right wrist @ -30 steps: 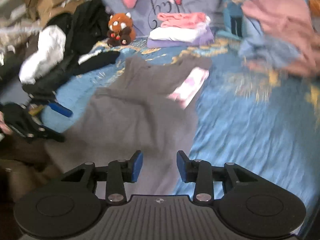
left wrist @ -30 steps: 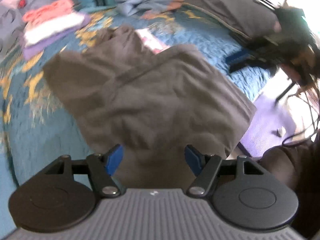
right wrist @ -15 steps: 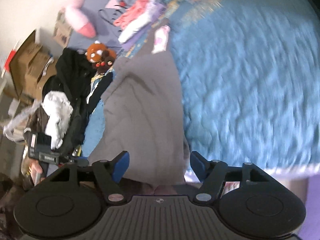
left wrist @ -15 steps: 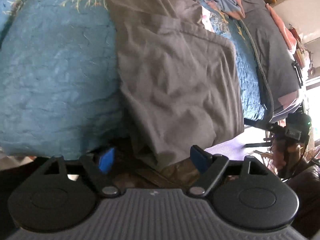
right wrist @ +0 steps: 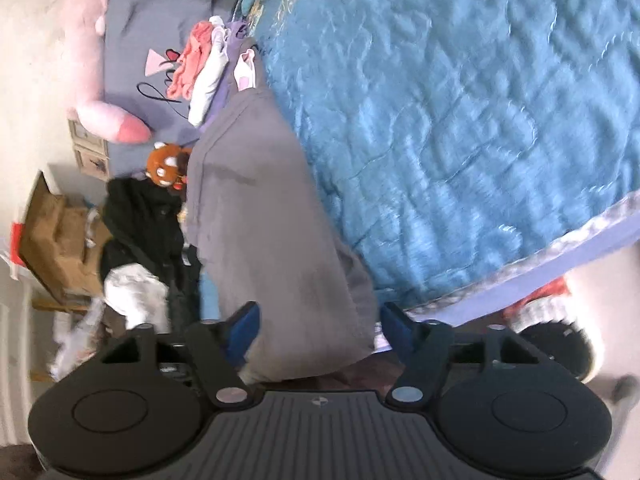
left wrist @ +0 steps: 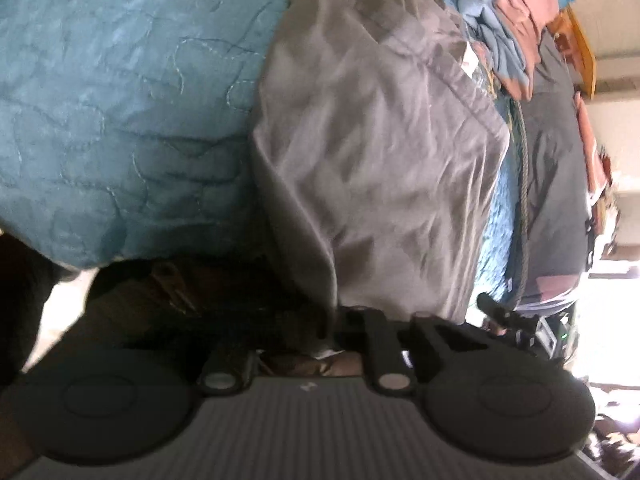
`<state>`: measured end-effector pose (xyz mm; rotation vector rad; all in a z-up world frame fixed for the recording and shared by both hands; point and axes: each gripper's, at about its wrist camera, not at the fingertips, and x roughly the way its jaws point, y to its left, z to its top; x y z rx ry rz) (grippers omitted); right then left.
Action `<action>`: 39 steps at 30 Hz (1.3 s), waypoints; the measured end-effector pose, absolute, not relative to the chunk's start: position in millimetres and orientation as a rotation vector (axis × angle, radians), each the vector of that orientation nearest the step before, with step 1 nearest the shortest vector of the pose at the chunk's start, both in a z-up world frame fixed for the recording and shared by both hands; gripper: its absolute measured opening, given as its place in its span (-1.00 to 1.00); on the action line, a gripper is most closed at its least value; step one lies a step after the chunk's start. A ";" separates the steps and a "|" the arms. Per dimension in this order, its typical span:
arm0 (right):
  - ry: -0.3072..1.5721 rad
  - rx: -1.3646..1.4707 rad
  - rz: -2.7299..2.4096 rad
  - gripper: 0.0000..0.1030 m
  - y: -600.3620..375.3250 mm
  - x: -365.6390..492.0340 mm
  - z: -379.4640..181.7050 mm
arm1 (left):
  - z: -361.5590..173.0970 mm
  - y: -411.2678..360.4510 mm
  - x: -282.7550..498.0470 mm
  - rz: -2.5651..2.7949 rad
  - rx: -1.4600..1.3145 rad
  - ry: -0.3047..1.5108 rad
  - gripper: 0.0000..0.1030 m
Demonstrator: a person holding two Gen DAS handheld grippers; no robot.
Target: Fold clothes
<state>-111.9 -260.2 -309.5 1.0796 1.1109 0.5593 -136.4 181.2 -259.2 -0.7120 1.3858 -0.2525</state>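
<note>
A grey garment (left wrist: 380, 152) lies spread on the blue quilt (left wrist: 120, 100), and its near hem hangs over the bed's edge. My left gripper (left wrist: 340, 320) sits at that hem on the left corner. Its jaws are closing and nearly together, with the cloth's fold pinched between them and the pads hidden by fabric. In the right wrist view the same garment (right wrist: 260, 220) runs away from me along the quilt (right wrist: 460, 120). My right gripper (right wrist: 318, 326) straddles the hem's other corner. Its jaws are closing with the cloth between the blue pads (right wrist: 244, 324), which do not press it.
A folded stack (right wrist: 200, 68) and a red plush toy (right wrist: 166, 164) sit near the pillows. Unfolded clothes (left wrist: 512, 28) are heaped at the far side beside a dark grey blanket (left wrist: 556, 184). Black clothing (right wrist: 140, 220) and a cardboard box (right wrist: 52, 228) lie off the bed.
Both grippers rolled and dropped to the garment's near hem at the bed's edge. The left jaws went from wide to nearly together on the cloth. The right jaws narrowed around it.
</note>
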 end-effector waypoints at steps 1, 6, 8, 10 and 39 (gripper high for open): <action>1.107 1.078 0.571 -0.60 -258.9 -111.7 -308.5 | -259.2 181.4 -137.4 -0.251 -0.722 1.381 -0.83; 1.103 0.995 0.550 -0.93 -255.1 -112.4 -293.5 | -243.2 175.3 -143.9 -0.246 -0.680 1.334 -0.89; 1.108 0.983 0.545 -0.93 -254.0 -113.8 -287.8 | -237.4 178.1 -145.6 -0.237 -0.682 1.325 -0.89; 1.106 0.982 0.547 -0.93 -253.4 -115.2 -281.0 | -231.3 179.6 -147.8 -0.232 -0.688 1.317 -0.89; 0.947 1.031 0.573 -0.94 -212.3 109.6 -165.3 | -120.8 203.3 60.2 -0.184 -0.649 1.021 -0.87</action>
